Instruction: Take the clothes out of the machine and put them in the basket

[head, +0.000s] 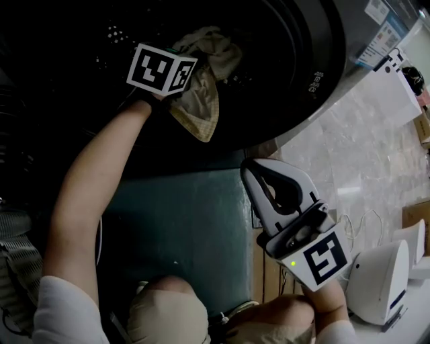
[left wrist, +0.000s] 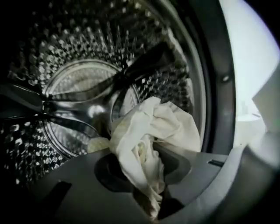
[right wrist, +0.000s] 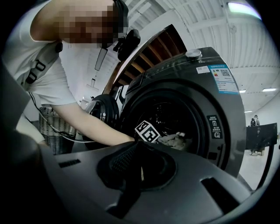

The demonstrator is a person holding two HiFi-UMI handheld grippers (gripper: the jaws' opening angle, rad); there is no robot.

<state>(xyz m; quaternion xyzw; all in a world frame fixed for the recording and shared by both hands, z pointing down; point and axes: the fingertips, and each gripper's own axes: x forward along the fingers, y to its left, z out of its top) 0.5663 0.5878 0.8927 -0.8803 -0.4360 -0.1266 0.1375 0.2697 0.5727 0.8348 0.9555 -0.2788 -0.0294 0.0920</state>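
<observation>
Large indoor hall rather than a home laundry, front-loading washing machine (right wrist: 227,105) on pale polished stone floor (head: 363,154), white ribbed ceiling (right wrist: 205,30) with strip lights (right wrist: 245,6) above the machine, wicker basket (right wrist: 50,129) beside it

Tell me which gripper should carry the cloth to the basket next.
Left: the left gripper is shut on the cream cloth inside the drum; the right gripper is shut, empty, outside it.

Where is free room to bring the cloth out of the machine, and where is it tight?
Free: the pale floor between the machine front and the white device. Tight: the door opening, where the left gripper grips the cloth.
</observation>
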